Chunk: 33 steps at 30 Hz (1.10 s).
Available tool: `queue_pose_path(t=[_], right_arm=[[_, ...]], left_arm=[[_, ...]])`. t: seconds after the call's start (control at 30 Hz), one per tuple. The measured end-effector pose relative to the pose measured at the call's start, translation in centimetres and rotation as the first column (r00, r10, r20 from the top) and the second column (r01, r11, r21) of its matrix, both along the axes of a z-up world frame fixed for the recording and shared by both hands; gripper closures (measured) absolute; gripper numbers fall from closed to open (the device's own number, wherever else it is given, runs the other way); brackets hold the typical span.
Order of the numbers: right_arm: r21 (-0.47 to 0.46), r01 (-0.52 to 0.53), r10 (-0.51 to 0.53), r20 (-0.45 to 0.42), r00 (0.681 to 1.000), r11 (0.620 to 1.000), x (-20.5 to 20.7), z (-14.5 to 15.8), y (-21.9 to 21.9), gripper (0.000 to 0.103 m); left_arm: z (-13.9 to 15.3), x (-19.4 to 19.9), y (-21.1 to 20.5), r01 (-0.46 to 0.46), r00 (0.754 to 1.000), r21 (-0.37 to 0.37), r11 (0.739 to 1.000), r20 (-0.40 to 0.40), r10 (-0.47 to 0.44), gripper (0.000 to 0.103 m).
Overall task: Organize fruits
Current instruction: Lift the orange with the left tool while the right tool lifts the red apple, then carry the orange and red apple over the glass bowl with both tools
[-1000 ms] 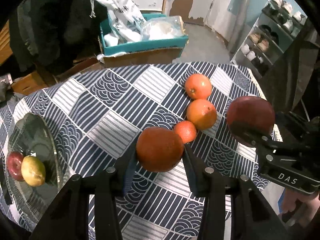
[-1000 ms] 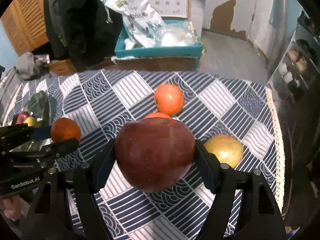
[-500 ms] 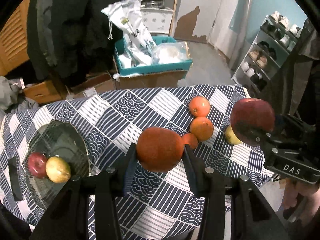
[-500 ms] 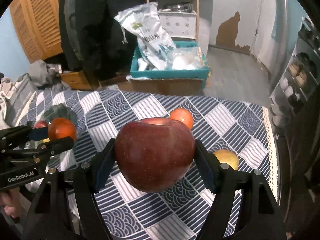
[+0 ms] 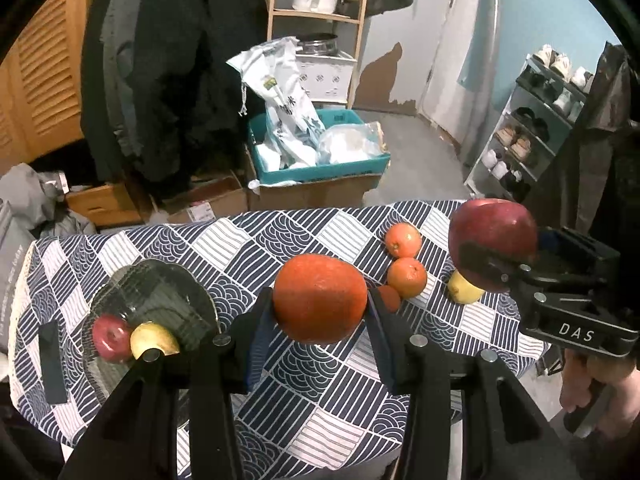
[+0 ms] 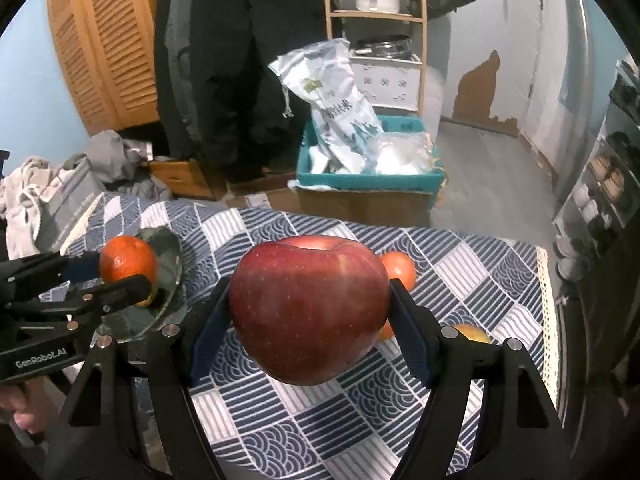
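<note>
While tilted down, orange (image 5: 320, 298) aloft

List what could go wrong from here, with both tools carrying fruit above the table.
1. The glass plate already holds a small red apple and a yellow fruit; adding fruit may knock them off.
2. The right tool grips the big red apple only at its sides, so it might slip.
3. The left tool with its orange may collide with the right one.

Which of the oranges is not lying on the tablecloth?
The large orange clamped in the left gripper, held above the cloth. The three smaller oranges lie on the tablecloth near the right edge.
</note>
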State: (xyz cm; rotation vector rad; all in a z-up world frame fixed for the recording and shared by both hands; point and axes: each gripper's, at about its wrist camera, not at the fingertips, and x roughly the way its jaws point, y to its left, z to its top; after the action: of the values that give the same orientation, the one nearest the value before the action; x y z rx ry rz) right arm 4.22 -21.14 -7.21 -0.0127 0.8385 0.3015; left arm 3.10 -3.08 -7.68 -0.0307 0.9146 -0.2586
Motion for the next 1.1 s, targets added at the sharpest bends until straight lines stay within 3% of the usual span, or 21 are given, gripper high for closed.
queue_pose_path(t=[0.5, 1.1], right_arm=[[0.048, -0.105, 0.103, 0.039, 0.994, 0.993, -0.7, 2.2, 4.0, 0.028], [0.064, -0.186, 0.185, 0.021, 0.983, 0.981, 0.5, 1.7, 9.5, 0.028]], left_arm=[[1.7, -1.4, 3.8, -0.059, 0.998, -0.022, 0.998, 0.031, 0.060, 0.057], [0.8, -1.5, 8.5, -0.140, 0.990, -0.036, 0.990, 0.011, 0.140, 0.057]])
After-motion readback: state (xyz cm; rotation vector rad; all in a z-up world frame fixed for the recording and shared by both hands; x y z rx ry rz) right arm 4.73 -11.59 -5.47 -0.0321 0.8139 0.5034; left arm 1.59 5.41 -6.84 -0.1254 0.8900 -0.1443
